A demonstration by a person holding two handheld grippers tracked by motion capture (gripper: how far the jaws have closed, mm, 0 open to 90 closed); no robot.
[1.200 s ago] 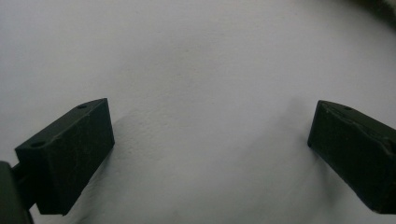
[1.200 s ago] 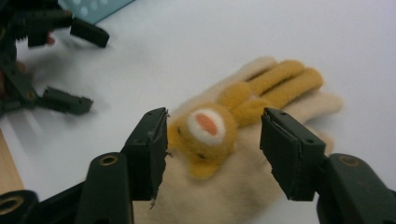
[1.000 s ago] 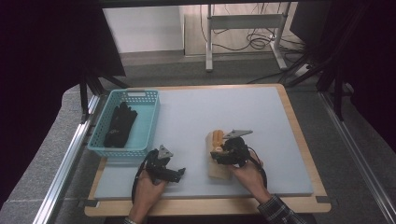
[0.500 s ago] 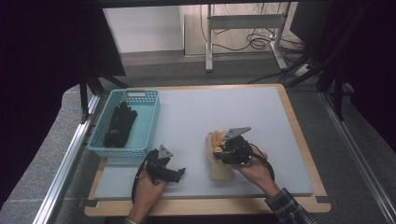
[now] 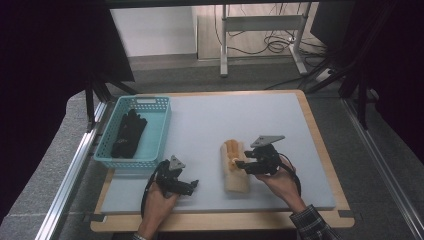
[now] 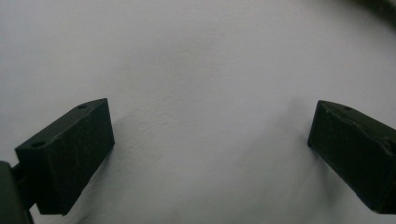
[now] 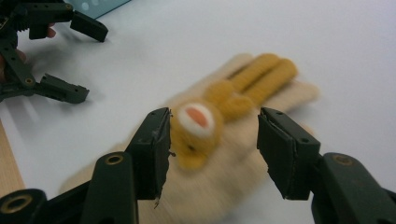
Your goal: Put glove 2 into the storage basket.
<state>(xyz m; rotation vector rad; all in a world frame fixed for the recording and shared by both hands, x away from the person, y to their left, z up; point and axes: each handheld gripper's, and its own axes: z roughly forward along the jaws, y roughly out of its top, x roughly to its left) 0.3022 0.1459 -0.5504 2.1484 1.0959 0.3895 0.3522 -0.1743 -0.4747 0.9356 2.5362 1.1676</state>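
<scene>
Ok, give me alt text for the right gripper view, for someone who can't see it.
The right gripper hangs open over a beige glove with an orange plush animal sewn on, lying on the white table. The left gripper rests at upper left.

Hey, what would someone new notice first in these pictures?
Probably the beige glove with its orange animal figure, lying on the white table right at the open right gripper. Next, the turquoise basket at the table's left edge with black gloves inside, the left gripper just below it.
</scene>
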